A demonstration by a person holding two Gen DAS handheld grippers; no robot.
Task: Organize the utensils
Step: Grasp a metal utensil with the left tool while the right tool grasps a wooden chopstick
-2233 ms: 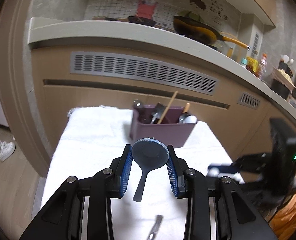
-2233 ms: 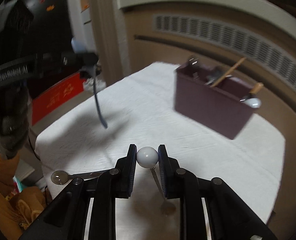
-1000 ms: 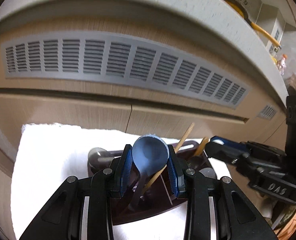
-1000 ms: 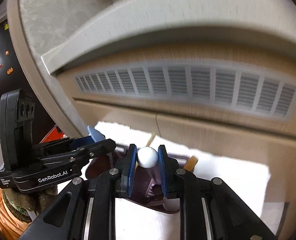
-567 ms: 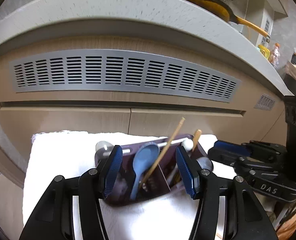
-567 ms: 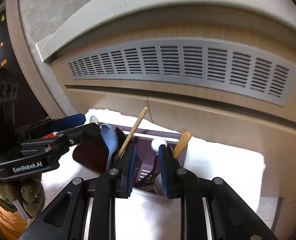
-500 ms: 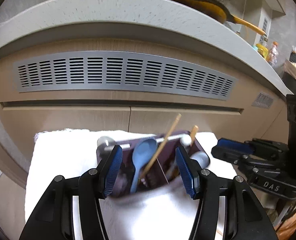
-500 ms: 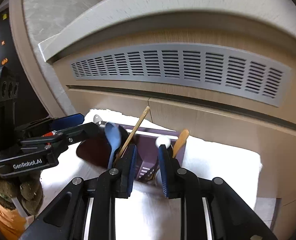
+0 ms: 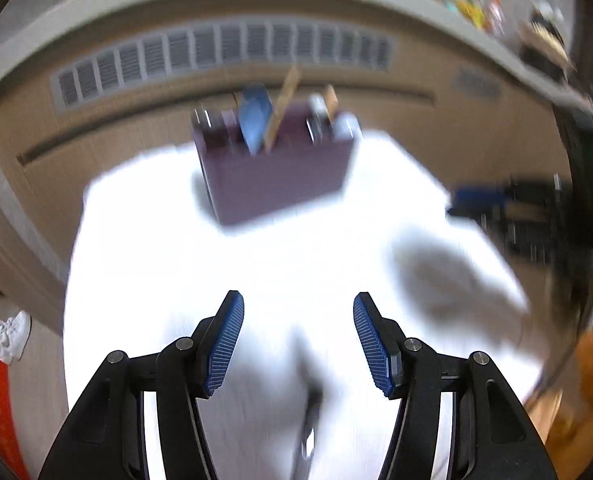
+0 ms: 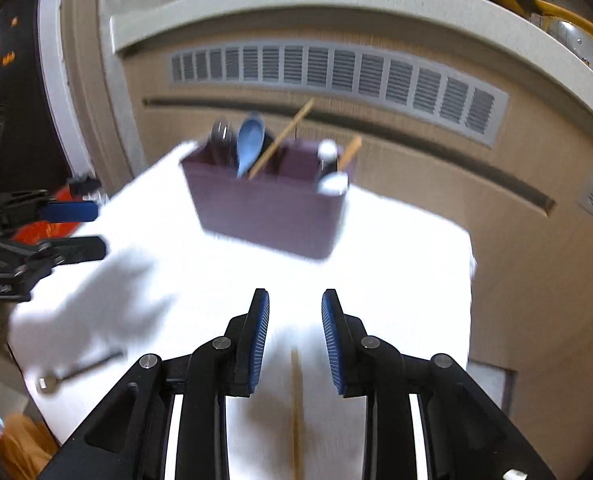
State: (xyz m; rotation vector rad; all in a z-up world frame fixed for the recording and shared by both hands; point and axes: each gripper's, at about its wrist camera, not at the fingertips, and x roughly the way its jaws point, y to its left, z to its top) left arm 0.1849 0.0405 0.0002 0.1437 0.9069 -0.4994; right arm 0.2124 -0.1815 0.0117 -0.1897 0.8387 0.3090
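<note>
With both tools empty, the left tool (image 9: pixel 298 338) parted and the right tool (image 10: pixel 295 340) opening, each should settle squarely over a loose utensil on the white cloth (image 10: pixel 396 272) in front of the purple caddy (image 10: pixel 268 208): the thin wooden stick (image 10: pixel 295 408) and the metal spoon (image 10: pixel 76 372).

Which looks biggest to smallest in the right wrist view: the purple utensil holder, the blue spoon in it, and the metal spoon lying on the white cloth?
1. purple utensil holder
2. and 3. blue spoon and metal spoon: unsure. Only part of the blue spoon shows, and the metal spoon lies nearer the camera.

Maroon caddy (image 10: pixel 268 216); light-blue spoon (image 10: pixel 250 142); white cloth (image 10: pixel 396 264); ribbed blue pads (image 10: pixel 259 340).
</note>
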